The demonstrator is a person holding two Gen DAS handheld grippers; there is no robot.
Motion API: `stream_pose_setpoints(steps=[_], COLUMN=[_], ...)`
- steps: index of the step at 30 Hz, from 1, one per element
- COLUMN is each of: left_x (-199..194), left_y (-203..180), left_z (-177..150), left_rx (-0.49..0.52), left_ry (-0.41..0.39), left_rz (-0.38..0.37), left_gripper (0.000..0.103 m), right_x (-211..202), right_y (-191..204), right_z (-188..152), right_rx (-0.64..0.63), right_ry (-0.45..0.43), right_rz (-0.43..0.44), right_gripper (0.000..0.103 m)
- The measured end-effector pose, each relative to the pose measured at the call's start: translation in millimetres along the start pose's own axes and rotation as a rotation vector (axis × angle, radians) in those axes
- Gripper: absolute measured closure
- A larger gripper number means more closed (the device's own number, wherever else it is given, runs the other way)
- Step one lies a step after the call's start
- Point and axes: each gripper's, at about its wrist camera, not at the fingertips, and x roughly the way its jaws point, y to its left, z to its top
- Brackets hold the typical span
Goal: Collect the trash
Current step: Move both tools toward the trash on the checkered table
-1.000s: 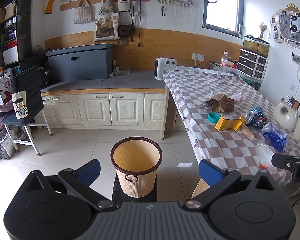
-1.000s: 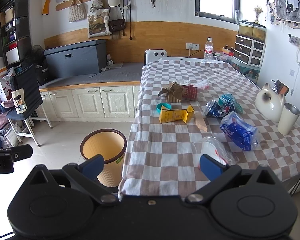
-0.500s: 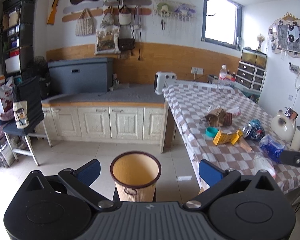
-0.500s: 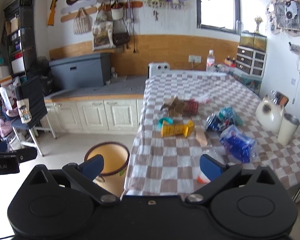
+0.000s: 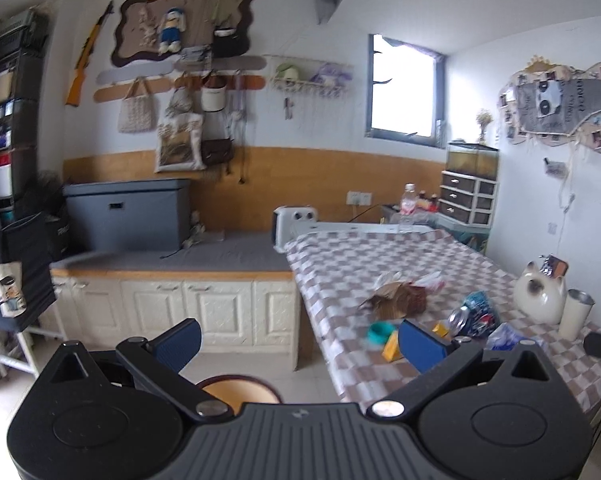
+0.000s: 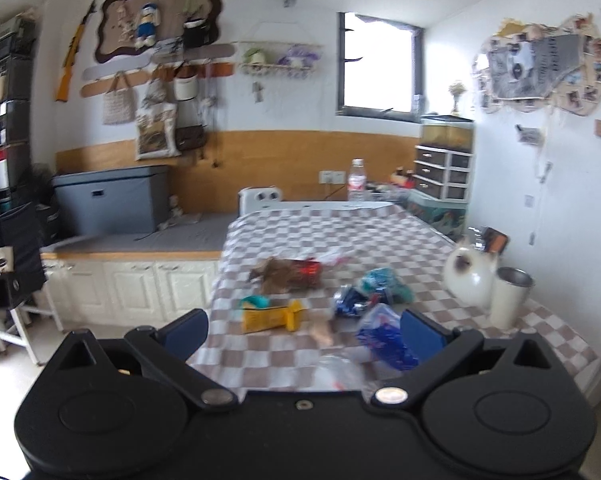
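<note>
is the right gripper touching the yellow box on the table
Apart. The right wrist view shows the right gripper open, with checkered cloth visible between its fingertips and the yellow box.

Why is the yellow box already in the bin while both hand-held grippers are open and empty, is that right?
Not quite. The right wrist view shows the yellow box lying on the checkered table, not in the bin. Both the left hand-held gripper and right hand-held gripper are open and empty.

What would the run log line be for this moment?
left tool: open, empty | right tool: open, empty | trash on checkered table: yellow box, blue bag, none collected | bin: below left tool
</note>
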Motion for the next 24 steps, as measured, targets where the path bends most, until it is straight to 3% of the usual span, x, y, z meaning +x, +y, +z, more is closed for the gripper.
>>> stream_pose_setpoints(steps=[5,12,20,24], left_x=[37,103,172,192], left_y=[-26,-48,-61,-66], left_z=[-6,-43,-74,-78], left_rx=[0.04,0.056,0.071,0.114], left_ry=[0.013,0.153,0.276,0.289], left_rz=[-0.066,-0.157,-0.315,-0.353], left_gripper=[0.0,0.0,0.0,0.0], right_x=[16,45,81,97], right_y=[-29,-53,-52,-41], right_z=[-22,-72,-116,-128], right_rx=[0.045,0.072,0.035,0.0], right_ry=[0.016,0.035,0.011,-0.015], right_rz=[-0.034,-0.058,-0.002,-0.041], right_gripper=[0.0,0.0,0.0,0.0])
